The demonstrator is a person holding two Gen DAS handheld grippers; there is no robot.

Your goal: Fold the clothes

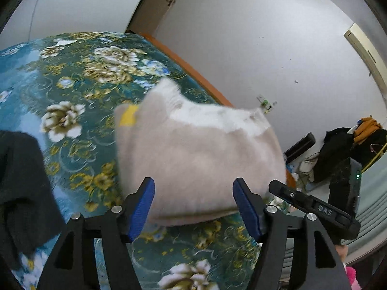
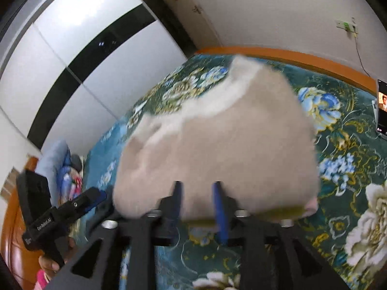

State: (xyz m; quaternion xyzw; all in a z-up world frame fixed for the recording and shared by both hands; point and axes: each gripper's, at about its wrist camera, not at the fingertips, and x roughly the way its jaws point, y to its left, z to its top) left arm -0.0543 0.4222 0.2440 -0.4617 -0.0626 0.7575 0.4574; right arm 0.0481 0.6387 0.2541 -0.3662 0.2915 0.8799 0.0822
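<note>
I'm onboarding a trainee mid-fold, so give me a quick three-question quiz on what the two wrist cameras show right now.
1. True or false: the beige garment is clamped between the left gripper pads.
2. What lies at the left edge of the left wrist view? A) a dark garment B) a red towel C) a laptop
3. Fill in: the floral bedspread is mainly ____ in colour.

Key: 1 false, the jaws stand open with the blurred garment ahead of them. 2 A, the dark garment. 3 teal green.
</note>
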